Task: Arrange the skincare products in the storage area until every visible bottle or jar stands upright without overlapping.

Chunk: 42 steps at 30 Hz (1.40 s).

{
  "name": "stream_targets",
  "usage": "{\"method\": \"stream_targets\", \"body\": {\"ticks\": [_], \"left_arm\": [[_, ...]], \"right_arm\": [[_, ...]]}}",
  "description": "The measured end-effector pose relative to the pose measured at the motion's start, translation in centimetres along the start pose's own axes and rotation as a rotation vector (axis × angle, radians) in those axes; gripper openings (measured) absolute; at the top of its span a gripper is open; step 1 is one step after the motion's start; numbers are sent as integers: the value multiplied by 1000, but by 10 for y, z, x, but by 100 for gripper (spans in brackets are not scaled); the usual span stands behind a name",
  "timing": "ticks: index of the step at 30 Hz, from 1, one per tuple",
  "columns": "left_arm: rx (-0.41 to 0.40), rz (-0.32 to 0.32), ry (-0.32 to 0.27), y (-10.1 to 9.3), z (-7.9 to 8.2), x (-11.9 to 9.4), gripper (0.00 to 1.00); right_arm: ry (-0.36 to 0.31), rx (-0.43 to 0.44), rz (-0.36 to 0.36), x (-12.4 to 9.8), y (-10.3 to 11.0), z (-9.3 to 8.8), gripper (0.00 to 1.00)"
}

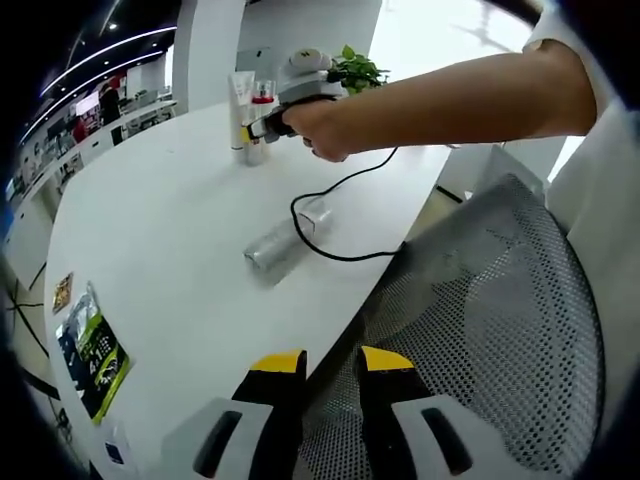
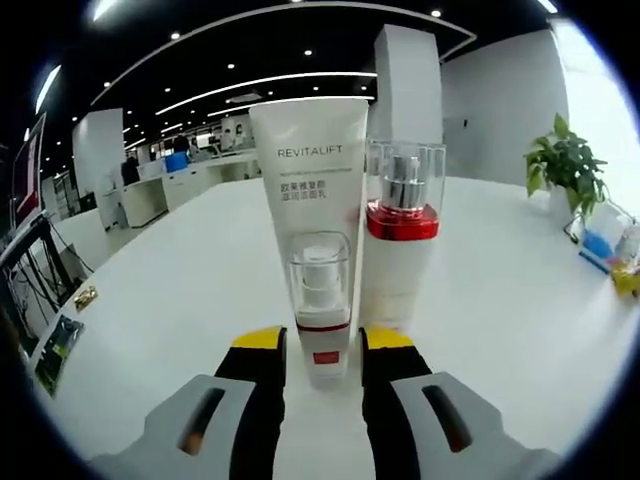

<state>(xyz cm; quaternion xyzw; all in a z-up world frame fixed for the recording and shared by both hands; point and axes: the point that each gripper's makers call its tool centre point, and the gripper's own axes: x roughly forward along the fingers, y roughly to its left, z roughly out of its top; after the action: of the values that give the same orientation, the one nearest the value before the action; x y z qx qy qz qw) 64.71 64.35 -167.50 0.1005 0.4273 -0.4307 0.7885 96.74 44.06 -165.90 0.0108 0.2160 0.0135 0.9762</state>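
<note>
Nearest to us, the left tongs [image 1: 332, 368] hang apart and hold nothing, above the edge of the counter [image 1: 180, 240]. Beyond them a clear-capped bottle [image 1: 288, 238] lies on its side, not yet stood up. Far behind that bottle, the right tongs [image 2: 323, 345] stand around a small pump bottle [image 2: 321, 305], upright and just before the REVITALIFT tube [image 2: 309, 175] and the red-collared bottle [image 2: 402, 240]; we cannot tell if they press it.

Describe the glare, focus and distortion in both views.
Left gripper view: window light blows out the top right, and the lying bottle looks soft. Right gripper view: the REVITALIFT tube is sharp, ceiling lights bow with fisheye curvature, and the right side is washed out.
</note>
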Motion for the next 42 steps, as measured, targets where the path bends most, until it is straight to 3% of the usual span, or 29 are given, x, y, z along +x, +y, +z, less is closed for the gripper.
{"method": "stream_targets", "body": {"ticks": [8,18,22,23,27,37,41,42], "left_arm": [[9,4,-5,0,1,0,21],[30,34,-15,4,2,-2,21],[37,51,-8,6,0,-2,21],[48,64,-11,7,1,-2,21],[58,80,-24,9,3,-4,21],[88,121,-35,14,4,-7,21],[94,120,-37,13,5,-7,21],[97,120,-35,13,4,-7,21]], "right_arm": [[-41,22,14,-25,-9,14,30],[-169,-12,70,-76,-7,60,30],[-221,-14,131,-91,4,82,32],[-211,25,174,-93,12,84,33],[-229,-55,221,-104,28,97,32],[-279,-119,325,-150,40,127,32],[-278,-4,496,-177,49,121,28],[-274,-9,524,-183,51,117,27]]}}
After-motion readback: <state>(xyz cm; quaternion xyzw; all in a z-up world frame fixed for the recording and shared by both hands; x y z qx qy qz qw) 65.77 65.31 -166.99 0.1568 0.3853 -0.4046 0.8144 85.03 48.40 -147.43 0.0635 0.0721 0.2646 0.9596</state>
